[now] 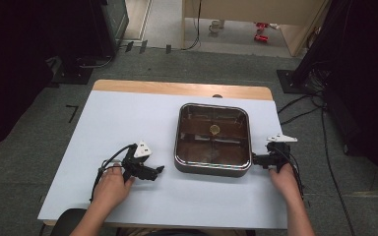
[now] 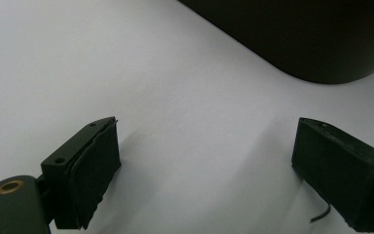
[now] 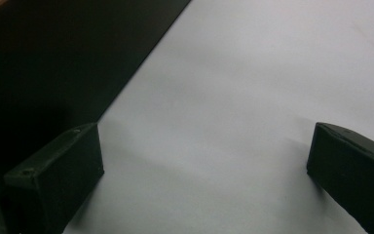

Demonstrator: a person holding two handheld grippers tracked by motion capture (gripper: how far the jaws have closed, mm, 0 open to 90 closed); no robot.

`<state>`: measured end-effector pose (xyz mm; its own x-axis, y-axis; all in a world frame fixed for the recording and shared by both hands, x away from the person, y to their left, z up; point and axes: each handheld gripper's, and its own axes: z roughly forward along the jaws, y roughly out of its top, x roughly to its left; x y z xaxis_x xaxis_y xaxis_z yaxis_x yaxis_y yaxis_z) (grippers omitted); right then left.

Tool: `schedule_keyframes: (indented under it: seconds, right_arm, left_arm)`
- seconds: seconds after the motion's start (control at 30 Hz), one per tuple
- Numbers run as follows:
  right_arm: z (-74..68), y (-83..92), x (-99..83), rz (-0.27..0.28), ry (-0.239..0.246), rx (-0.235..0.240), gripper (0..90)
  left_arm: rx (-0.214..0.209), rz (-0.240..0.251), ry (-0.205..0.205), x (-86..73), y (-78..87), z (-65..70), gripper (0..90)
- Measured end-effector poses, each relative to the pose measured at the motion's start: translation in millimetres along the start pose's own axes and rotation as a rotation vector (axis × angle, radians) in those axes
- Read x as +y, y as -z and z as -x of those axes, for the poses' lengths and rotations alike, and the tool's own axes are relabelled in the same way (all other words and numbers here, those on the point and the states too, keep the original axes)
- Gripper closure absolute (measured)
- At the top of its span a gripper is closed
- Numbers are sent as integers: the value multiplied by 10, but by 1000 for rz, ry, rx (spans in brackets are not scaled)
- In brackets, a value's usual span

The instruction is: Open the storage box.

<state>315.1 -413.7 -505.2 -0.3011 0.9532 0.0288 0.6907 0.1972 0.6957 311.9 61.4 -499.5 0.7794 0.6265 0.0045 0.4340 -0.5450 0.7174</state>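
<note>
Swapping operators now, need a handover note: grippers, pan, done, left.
Left gripper: open, nothing between its jaws, on the table left of the square pan, apart from it.
Right gripper: open, empty, close by the pan's right side; contact unclear.
Pan: right of table centre, a small round piece inside.
Done: nothing gripped or lifted.
Left: probably gripping the pan from both sides.

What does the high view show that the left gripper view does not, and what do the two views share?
High view alone: the square dark metal pan's shiny divided inside with a small round brass-coloured piece at its centre, both hands, the right gripper beside the pan's right edge, and the grey floor.

Left gripper view alone: the left gripper's black pads close up, wide apart with nothing between them.

Shared: the white tabletop and the pan's dark outer wall.
</note>
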Motion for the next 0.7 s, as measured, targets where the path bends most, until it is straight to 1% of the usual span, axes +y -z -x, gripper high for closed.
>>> schedule_keyframes:
  seconds: [0.7]
  right_arm:
    - [1, 1, 0, -1, 2, 0, 0]
  left_arm:
    - [8, -3, 5, 7, -4, 13, 95]
